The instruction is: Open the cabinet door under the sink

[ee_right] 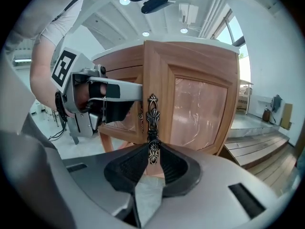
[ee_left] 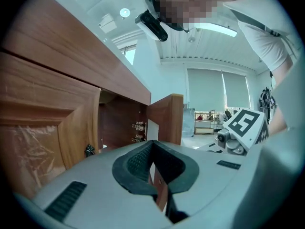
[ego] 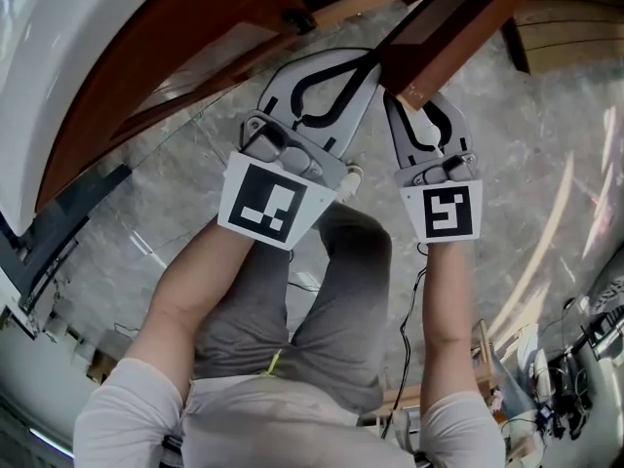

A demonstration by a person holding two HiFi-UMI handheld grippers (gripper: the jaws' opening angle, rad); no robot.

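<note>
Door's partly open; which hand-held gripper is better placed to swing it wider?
Right, probably. The right hand-held gripper clamps the ornate handle on the cabinet door front; the left hand-held gripper only pinches its thin edge, a likelier slip.

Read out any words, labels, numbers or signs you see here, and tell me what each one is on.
No readable words, brands or numbers anywhere.
left cube: a black-and-white square marker pattern, not text.
right cube: the same kind of marker with a different pattern, not text.
</note>
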